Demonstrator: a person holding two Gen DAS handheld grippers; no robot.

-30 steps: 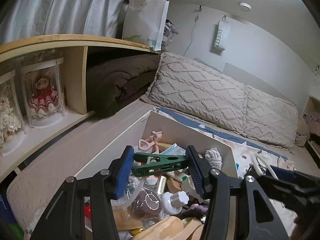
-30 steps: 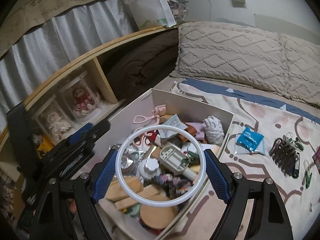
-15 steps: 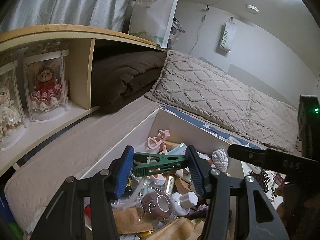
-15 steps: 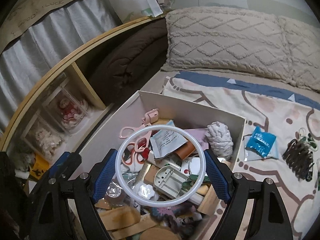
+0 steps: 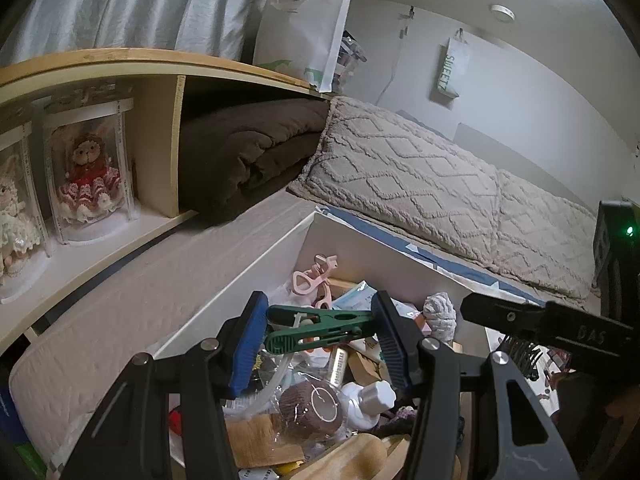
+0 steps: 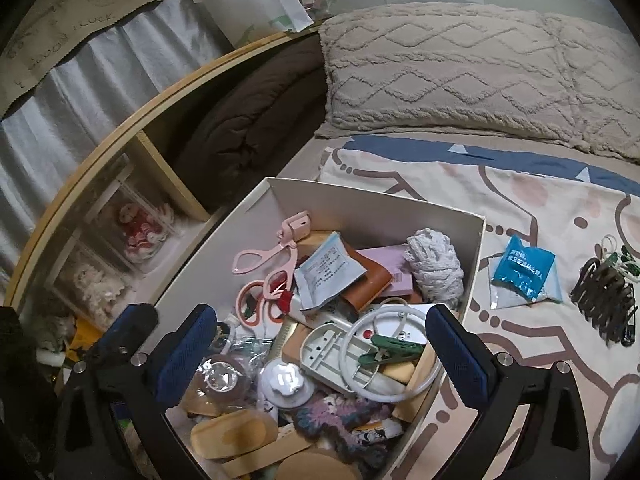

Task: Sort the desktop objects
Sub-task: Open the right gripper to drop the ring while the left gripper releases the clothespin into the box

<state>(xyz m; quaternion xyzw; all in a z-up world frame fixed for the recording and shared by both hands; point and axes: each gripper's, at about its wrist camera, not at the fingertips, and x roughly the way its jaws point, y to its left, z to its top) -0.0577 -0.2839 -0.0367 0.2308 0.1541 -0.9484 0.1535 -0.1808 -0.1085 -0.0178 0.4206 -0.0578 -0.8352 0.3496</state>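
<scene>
A white box full of small clutter stands on the bed; it also shows in the left wrist view. My left gripper is shut on a green clothespin and holds it above the box. My right gripper is open and empty above the box. A white ring lies in the box on the clutter, over another green clothespin. Pink scissors, a grey yarn ball and wooden pieces also lie inside.
On the patterned sheet to the right of the box lie a blue packet and a dark hair claw with small clips. A wooden shelf with boxed dolls and a brown blanket runs along the left. Pillows lie behind.
My right gripper let go of the white ring, which now lies in the box, and the jaws stand wide. My left gripper still holds the green clothespin over the box.
</scene>
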